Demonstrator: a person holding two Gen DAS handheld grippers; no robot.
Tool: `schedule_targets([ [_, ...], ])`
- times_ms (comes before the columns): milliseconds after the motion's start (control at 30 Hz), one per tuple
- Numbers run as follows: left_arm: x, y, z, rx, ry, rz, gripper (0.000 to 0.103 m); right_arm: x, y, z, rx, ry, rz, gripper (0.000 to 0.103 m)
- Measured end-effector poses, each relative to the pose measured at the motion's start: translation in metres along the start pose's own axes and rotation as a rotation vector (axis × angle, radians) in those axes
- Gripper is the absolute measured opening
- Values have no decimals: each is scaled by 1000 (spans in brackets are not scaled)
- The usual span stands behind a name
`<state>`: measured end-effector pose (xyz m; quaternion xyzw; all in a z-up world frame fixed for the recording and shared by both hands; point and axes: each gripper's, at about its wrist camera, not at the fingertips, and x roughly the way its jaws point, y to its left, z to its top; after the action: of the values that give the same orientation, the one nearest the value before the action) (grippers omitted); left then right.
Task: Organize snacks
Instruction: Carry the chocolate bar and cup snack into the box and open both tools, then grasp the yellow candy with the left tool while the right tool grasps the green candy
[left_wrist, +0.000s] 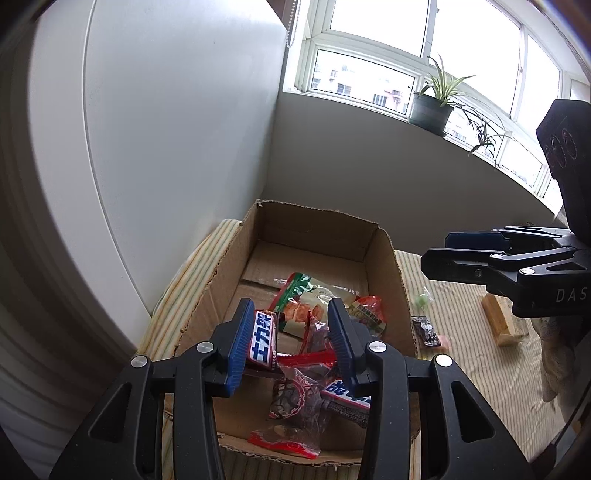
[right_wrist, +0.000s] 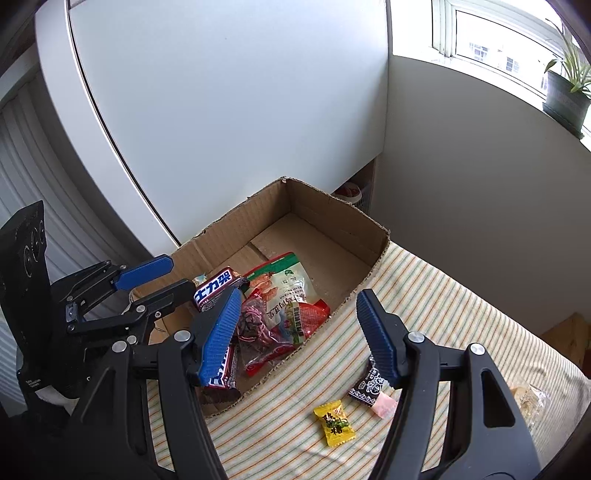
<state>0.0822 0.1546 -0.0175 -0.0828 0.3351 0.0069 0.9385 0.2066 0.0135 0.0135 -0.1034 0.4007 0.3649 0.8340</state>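
An open cardboard box (left_wrist: 388, 266) (right_wrist: 332, 210) on a striped cloth holds several snack packets. My left gripper (left_wrist: 291, 336) hangs over the box with its jaws wide apart; a Snickers bar (left_wrist: 264, 341) (right_wrist: 216, 286) leans against its left pad, not clamped. A second Snickers bar (left_wrist: 345, 398) lies lower in the box. My right gripper (right_wrist: 295, 332) is open and empty over the box's near wall. On the cloth lie a yellow candy (right_wrist: 334, 424), a dark candy (right_wrist: 369, 384) (left_wrist: 426, 330) and a pink sweet (right_wrist: 384, 404).
A white cabinet stands behind the box. A wooden block (left_wrist: 500, 319) lies on the cloth to the right. A clear wrapped snack (right_wrist: 530, 400) lies at the right edge. Potted plants (left_wrist: 432, 107) stand on the windowsill.
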Motion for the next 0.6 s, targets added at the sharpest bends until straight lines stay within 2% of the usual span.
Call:
schedule_targets([
  [600, -4, -79, -6, 119, 5, -132, 40, -56, -74, -41, 112, -7, -68, 68],
])
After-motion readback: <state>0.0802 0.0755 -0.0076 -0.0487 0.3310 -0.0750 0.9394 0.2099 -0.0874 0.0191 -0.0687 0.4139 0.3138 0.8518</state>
